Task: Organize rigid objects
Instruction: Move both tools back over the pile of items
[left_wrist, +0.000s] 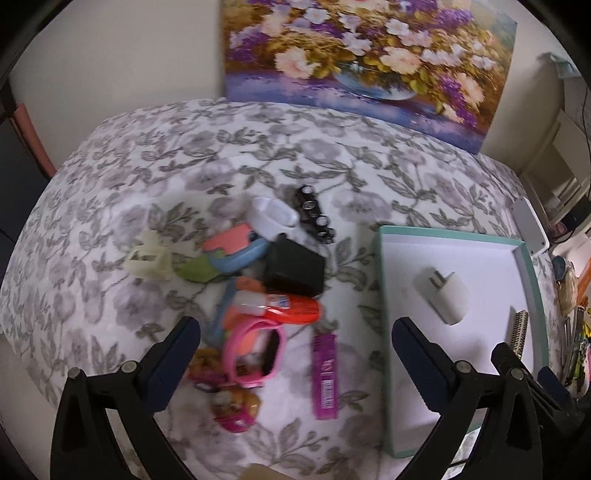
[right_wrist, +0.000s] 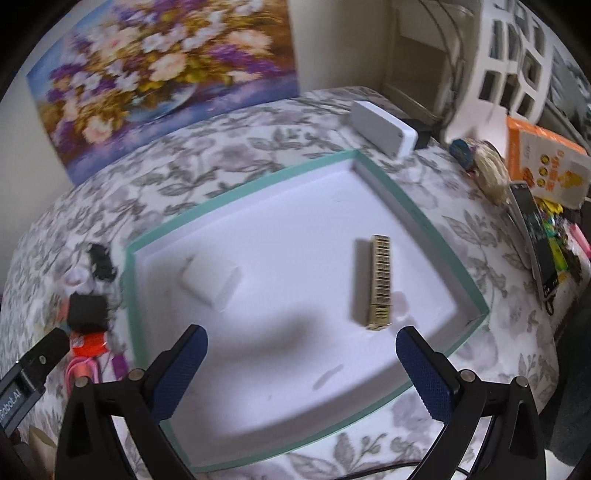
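A shallow white tray with a teal rim (left_wrist: 532, 288) (right_wrist: 236, 195) lies on the floral cloth. Inside it rest a white plug adapter (left_wrist: 445, 295) (right_wrist: 210, 282) and a long beige block (right_wrist: 380, 282) (left_wrist: 518, 328). Left of the tray sits a heap of small things: a black box (left_wrist: 295, 271), a red tube (left_wrist: 295, 310), a pink watch (left_wrist: 255, 350), a purple stick (left_wrist: 325, 376), a cream clip (left_wrist: 149, 256) and black capacitors (left_wrist: 314, 214). My left gripper (left_wrist: 295, 332) hangs open above the heap. My right gripper (right_wrist: 301, 341) is open over the tray, holding nothing.
A flower painting (left_wrist: 369, 55) leans on the wall behind the table. A white box (right_wrist: 384, 129) sits past the tray's far corner. Books, a phone and clutter (right_wrist: 535, 192) crowd the right edge. The left gripper's body (right_wrist: 33, 369) shows at the right wrist view's left border.
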